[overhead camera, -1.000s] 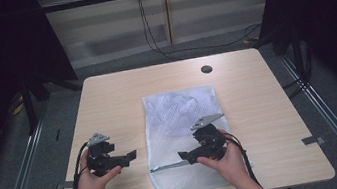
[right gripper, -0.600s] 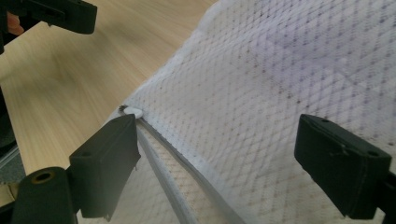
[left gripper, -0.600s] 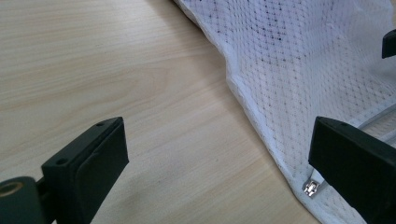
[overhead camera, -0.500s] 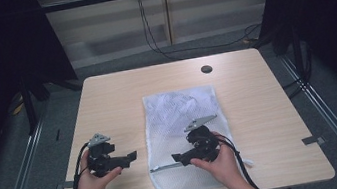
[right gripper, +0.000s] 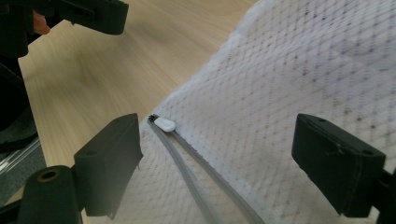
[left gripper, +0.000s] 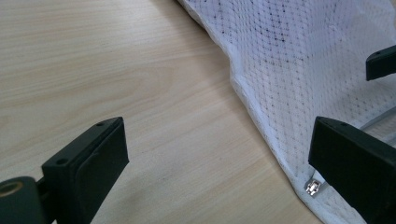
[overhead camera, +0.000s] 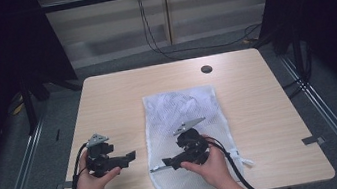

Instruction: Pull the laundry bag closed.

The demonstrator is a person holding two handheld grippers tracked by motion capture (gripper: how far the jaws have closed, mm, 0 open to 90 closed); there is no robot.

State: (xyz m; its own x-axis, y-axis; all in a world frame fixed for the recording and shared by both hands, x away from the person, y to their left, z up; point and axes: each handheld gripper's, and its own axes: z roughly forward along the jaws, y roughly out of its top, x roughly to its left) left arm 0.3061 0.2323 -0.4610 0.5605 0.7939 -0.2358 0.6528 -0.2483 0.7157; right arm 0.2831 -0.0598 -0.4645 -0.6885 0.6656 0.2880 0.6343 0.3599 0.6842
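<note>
- A white mesh bag [overhead camera: 188, 137] lies flat on the table [overhead camera: 121, 96], its long side running away from the person, with its near end close to the near table edge.
- The right gripper [overhead camera: 167, 164] hovers low over the bag's near part, pointing toward the bag's left edge; the right hand [overhead camera: 212, 164] holds it from behind.
- Its jaws stand wide apart and grip nothing; in the right gripper view the mesh and a grey zipper [right gripper: 201, 177] lie between them.
- The jaws have just been closing slightly, with no pad pressing on the bag.
- The zipper runs across the bag's near part and ends at a small white pull [right gripper: 165, 124] at the bag's left edge, just beside the gripper's left jaw.
- The left gripper [overhead camera: 130, 157] sits over bare table just left of the bag, pointing toward it, held by the left hand [overhead camera: 93, 181].
- Its jaws are open and empty; in the left gripper view bare wood lies between them, and the bag's hemmed edge passes by the right jaw.
- A small metal zip end [left gripper: 312, 188] shows at that hem, just beside the right jaw.
- A dark round cap [overhead camera: 206, 69] sits in the table's far part, well apart from the bag.
</note>
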